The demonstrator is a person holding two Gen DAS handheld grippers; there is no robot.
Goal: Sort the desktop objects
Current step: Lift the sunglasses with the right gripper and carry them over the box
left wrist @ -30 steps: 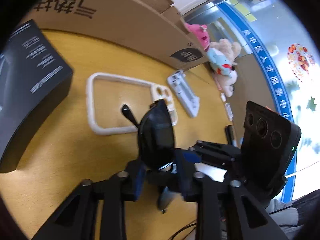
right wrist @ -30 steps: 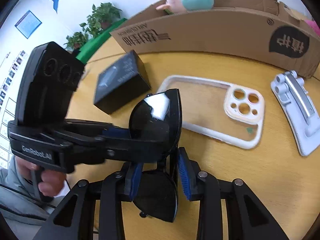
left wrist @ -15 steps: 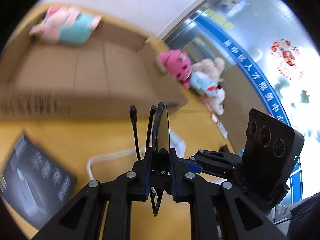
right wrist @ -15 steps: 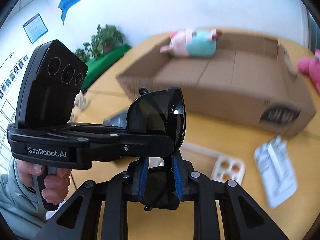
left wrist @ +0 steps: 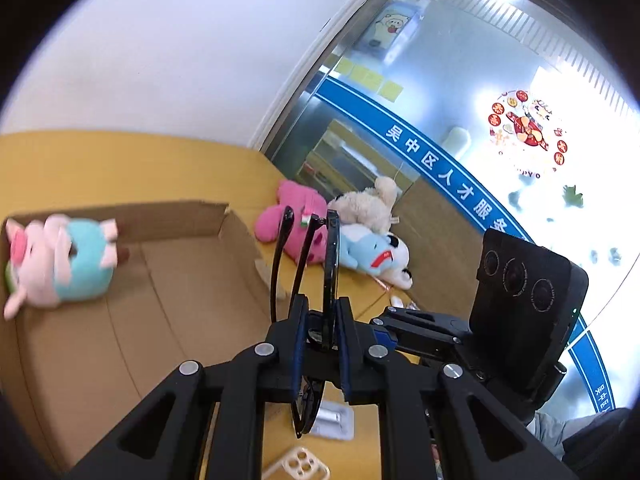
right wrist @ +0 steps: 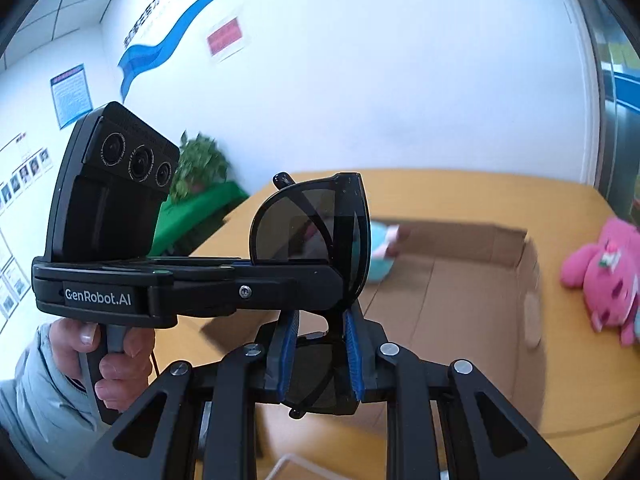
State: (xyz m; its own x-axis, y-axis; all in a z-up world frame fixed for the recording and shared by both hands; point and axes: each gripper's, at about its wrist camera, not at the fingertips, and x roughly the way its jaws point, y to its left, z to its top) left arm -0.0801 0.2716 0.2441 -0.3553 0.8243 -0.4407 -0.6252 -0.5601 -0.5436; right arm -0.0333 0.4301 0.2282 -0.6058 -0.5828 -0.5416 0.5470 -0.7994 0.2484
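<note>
Left claw [left wrist: 322,354]: clamped on the sunglasses [left wrist: 330,264], seen edge-on.
Right claw [right wrist: 320,354]: also gripping them.
Sunglasses: held aloft between both claws, over the cardboard box [left wrist: 180,292].
Bench [right wrist: 460,196]: carries box, plush toys.

You hold black sunglasses [right wrist: 310,224]; brown cardboard box [left wrist: 168,280]; pink-and-teal plush [left wrist: 56,260]; magenta plush [right wrist: 604,276]; yellow tabletop [right wrist: 460,196].

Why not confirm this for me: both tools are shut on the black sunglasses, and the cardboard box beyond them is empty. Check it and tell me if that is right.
Not quite. The left tool and the right tool are both shut on the black sunglasses, but the cardboard box is not empty: the left wrist view shows a pink and teal plush toy lying inside it.
</note>
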